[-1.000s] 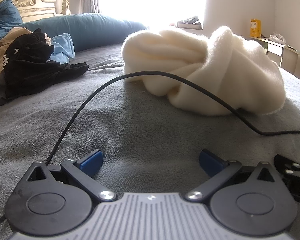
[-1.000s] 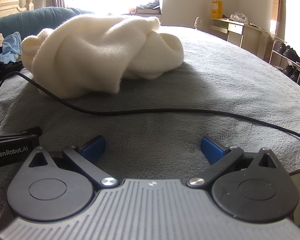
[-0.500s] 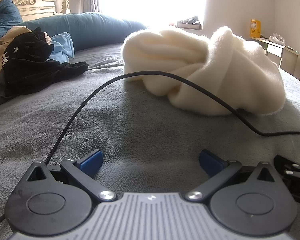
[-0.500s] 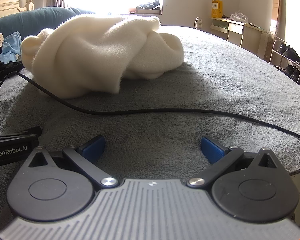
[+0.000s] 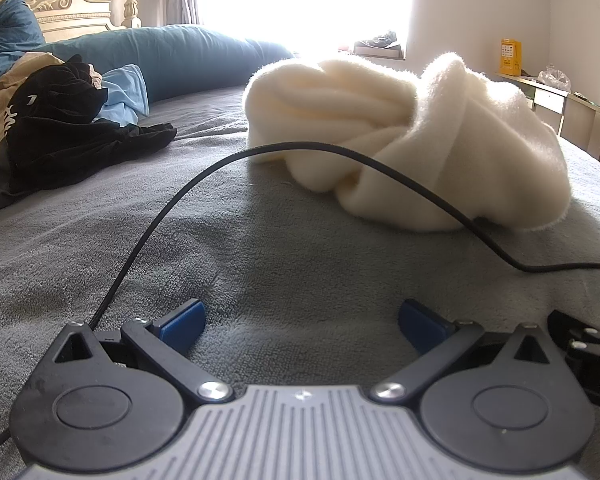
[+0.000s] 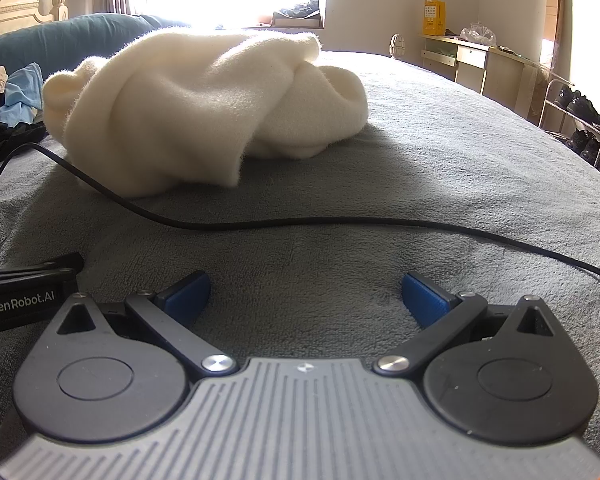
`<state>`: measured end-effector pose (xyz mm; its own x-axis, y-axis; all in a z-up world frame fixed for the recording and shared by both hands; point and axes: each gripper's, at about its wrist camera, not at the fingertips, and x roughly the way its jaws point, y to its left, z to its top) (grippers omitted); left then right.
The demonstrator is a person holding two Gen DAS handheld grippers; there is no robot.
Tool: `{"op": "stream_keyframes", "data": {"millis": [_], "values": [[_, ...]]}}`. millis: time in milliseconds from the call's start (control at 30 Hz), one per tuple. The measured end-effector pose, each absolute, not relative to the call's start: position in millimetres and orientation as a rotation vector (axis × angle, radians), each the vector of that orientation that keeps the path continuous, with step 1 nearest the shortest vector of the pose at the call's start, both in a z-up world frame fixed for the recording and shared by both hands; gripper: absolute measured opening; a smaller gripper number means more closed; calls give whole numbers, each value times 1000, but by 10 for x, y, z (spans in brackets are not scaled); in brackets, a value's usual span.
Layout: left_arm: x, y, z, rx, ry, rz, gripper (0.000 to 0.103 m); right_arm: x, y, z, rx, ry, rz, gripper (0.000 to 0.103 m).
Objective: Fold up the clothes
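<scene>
From the left wrist, the left hand-held gripper [image 5: 302,320] rests low on the grey bed [image 5: 100,248], spread wide and holding nothing; the crumpled cream garment [image 5: 412,136] lies far ahead, its long axis running left to right, with a black cable [image 5: 172,204] arching before it. From the right wrist, the right hand-held gripper [image 6: 304,292] is likewise wide apart and empty, the garment [image 6: 196,108] far left. Nothing has shifted since the earlier frames.
</scene>
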<state>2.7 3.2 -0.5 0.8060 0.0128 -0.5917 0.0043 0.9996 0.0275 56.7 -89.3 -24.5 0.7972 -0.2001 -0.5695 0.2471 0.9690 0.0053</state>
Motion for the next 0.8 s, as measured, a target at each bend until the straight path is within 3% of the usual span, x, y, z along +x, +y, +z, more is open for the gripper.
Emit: {"op": "stream_keyframes", "data": {"millis": [800], "values": [[23, 37, 1, 28, 633, 4, 103, 569, -891, -243, 80, 603, -240, 102]]}}
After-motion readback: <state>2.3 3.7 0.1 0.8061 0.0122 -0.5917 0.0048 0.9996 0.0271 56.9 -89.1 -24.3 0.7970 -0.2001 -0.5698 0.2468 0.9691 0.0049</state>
